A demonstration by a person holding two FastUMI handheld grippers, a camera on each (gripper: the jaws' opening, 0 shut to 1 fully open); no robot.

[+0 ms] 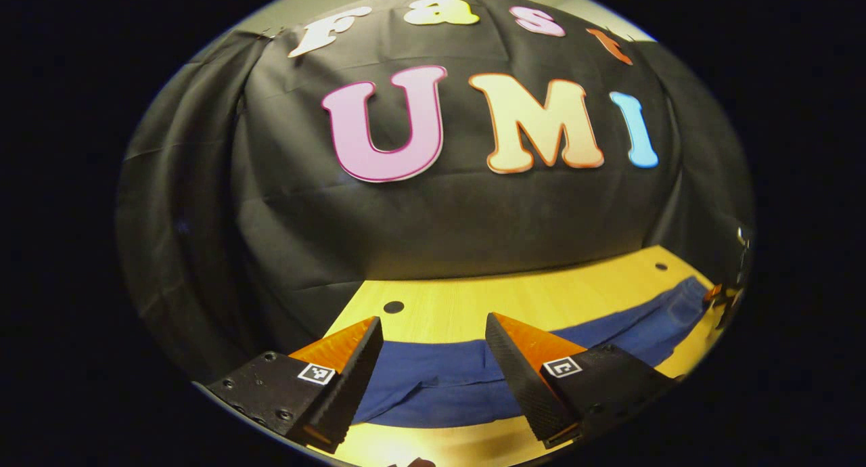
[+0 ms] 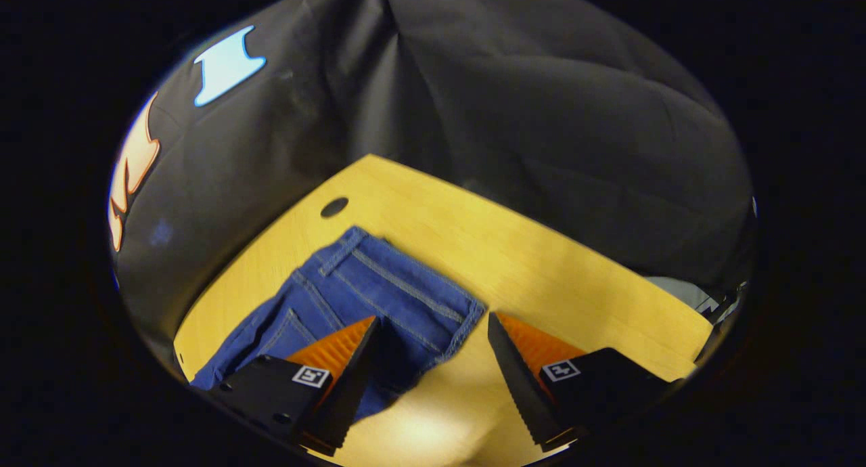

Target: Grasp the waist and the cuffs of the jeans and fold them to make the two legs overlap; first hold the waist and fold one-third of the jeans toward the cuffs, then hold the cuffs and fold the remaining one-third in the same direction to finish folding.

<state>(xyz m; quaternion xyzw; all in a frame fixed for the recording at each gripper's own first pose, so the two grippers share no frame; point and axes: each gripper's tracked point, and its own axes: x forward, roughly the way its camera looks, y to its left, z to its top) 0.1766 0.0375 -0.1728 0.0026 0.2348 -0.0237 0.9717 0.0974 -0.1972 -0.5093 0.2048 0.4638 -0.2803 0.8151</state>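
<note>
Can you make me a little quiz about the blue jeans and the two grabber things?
1. True or false: the left gripper has its fingers wide apart, with the jeans lying on the wooden table behind them.
2. In the right gripper view, which part of the jeans lies nearest the right gripper? A) the waist with its belt loops B) a cuff C) a knee
3. Fill in: the small round thing in the table beyond the jeans is a dark ____.

Key
1. True.
2. A; stitched seams and a pocket show there too.
3. Hole.
</note>
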